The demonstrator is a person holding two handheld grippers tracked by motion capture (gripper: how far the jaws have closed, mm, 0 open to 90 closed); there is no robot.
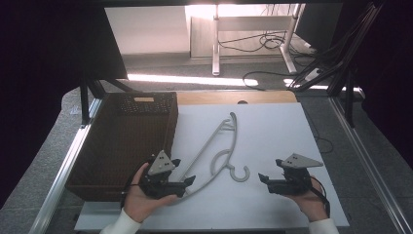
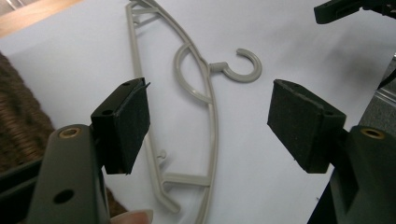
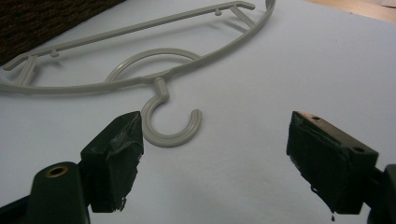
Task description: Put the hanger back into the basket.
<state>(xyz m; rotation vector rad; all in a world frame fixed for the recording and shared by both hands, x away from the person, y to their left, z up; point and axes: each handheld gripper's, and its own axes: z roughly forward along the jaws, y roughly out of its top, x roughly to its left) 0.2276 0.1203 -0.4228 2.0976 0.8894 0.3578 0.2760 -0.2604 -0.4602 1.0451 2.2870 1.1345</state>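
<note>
A grey plastic clothes hanger [image 1: 235, 146] lies flat on the white tabletop [image 1: 277, 131], its hook [image 1: 240, 175] pointing toward me. My left gripper [image 1: 182, 170] is open over the hanger's near end, beside the basket. In the left gripper view the hanger's bars [image 2: 214, 135] run between the two pads [image 2: 135, 121], untouched. My right gripper [image 1: 270, 170] is open to the right of the hook, with nothing in it. In the right gripper view the hook [image 3: 173, 137] lies just ahead of the left pad [image 3: 116, 149], and the hanger's arc [image 3: 140, 80] stretches beyond it.
A dark brown wicker basket [image 1: 122, 141] takes up the table's left side, right next to my left hand. A wooden strip [image 1: 234, 97] runs along the far edge. Metal frame rails [image 1: 68, 161] flank the table, and cables and desk legs lie on the floor beyond.
</note>
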